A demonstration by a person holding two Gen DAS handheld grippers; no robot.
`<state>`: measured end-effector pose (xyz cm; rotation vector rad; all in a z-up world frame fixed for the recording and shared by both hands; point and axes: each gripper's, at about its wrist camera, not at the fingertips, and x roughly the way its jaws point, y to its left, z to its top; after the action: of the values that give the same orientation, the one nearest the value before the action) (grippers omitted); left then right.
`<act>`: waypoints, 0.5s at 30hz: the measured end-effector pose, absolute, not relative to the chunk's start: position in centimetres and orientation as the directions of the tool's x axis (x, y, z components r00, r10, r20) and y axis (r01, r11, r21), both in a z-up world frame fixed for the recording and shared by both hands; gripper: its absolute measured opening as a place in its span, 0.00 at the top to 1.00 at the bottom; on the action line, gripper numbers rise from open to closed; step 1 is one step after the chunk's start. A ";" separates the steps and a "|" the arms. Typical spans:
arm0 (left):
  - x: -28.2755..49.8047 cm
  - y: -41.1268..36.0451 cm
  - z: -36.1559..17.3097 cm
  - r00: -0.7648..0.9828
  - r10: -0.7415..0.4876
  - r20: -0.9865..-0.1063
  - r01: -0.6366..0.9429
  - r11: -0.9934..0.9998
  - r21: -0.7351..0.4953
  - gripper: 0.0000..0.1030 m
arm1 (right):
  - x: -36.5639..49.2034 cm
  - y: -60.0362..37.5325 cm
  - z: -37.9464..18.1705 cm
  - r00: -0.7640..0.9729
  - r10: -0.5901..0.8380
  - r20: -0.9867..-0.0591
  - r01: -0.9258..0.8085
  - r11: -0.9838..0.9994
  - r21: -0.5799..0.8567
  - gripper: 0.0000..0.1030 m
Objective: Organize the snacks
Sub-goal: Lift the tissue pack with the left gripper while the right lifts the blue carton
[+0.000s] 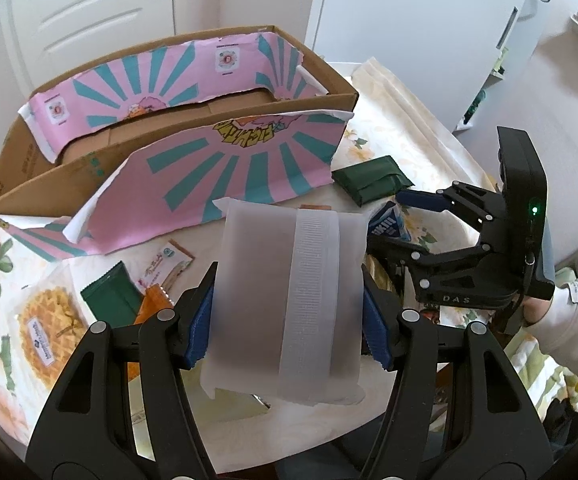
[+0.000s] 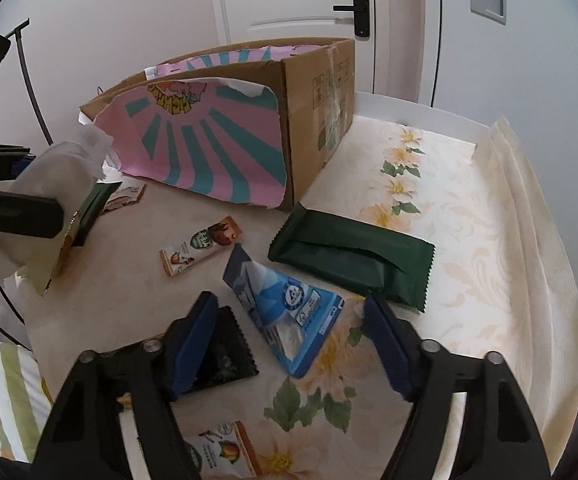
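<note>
A table under a floral cloth [image 2: 429,216] carries everything. Between the right jaws lies a blue-and-white pouch [image 2: 285,308]; by the left one, a black packet [image 2: 225,352]. Beyond them: a dark green packet [image 2: 353,256], a small orange-brown bar [image 2: 201,246] and a cardboard box [image 2: 313,128]. Nearest, perhaps another orange snack pack [image 2: 225,452].

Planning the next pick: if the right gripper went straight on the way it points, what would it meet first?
Most likely the blue-and-white triangular packet lying between the right gripper's open fingers; depth is uncertain.
</note>
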<state>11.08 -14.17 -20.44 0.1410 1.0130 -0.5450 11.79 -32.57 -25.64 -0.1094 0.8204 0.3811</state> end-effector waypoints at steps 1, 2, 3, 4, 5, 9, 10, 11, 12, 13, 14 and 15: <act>11.1 -14.2 -20.4 0.409 -0.368 -0.835 0.495 0.858 -0.136 0.42 | 11.8 -32.5 -25.7 0.622 0.277 -0.732 -0.366 0.930 0.041 0.40; 11.2 -14.2 -20.5 0.408 -0.370 -0.835 0.496 0.858 -0.137 0.42 | 11.8 -32.5 -25.7 0.625 0.268 -0.733 -0.362 0.932 0.033 0.44; 11.2 -14.2 -20.4 0.407 -0.372 -0.834 0.497 0.856 -0.140 0.42 | 11.9 -32.5 -25.6 0.629 0.257 -0.734 -0.358 0.934 0.020 0.47; 11.2 -14.2 -20.5 0.407 -0.374 -0.833 0.498 0.856 -0.140 0.42 | 11.9 -32.5 -25.6 0.631 0.246 -0.736 -0.355 0.935 0.008 0.48; 11.3 -14.2 -20.5 0.407 -0.375 -0.833 0.499 0.855 -0.141 0.42 | 11.9 -32.4 -25.6 0.636 0.231 -0.736 -0.352 0.936 -0.011 0.52; 11.3 -14.2 -20.5 0.406 -0.377 -0.833 0.500 0.854 -0.143 0.42 | 11.8 -32.4 -25.6 0.638 0.237 -0.733 -0.363 0.932 -0.015 0.55; 11.3 -14.2 -20.5 0.406 -0.378 -0.832 0.500 0.854 -0.144 0.42 | 11.7 -32.3 -25.6 0.638 0.242 -0.731 -0.370 0.929 -0.016 0.55; 11.3 -14.2 -20.5 0.406 -0.378 -0.832 0.500 0.854 -0.143 0.42 | 11.6 -32.2 -25.5 0.637 0.248 -0.730 -0.381 0.924 -0.019 0.57; 11.3 -14.2 -20.5 0.407 -0.378 -0.832 0.501 0.854 -0.143 0.42 | 11.4 -32.0 -25.5 0.640 0.251 -0.726 -0.390 0.920 -0.026 0.57; 11.2 -14.2 -20.4 0.408 -0.377 -0.831 0.502 0.854 -0.141 0.42 | 11.0 -31.8 -25.3 0.649 0.255 -0.717 -0.401 0.915 -0.038 0.64; 11.3 -14.2 -20.4 0.410 -0.377 -0.831 0.502 0.854 -0.140 0.42 | 10.8 -31.6 -25.2 0.657 0.251 -0.711 -0.407 0.912 -0.054 0.64; 11.3 -14.2 -20.4 0.410 -0.377 -0.831 0.501 0.854 -0.141 0.42 | 10.7 -31.4 -25.1 0.664 0.245 -0.706 -0.409 0.910 -0.069 0.64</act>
<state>11.28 -14.19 -20.40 0.1376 1.0070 -0.5551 10.69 -31.41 -25.12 -0.2303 0.7596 0.3735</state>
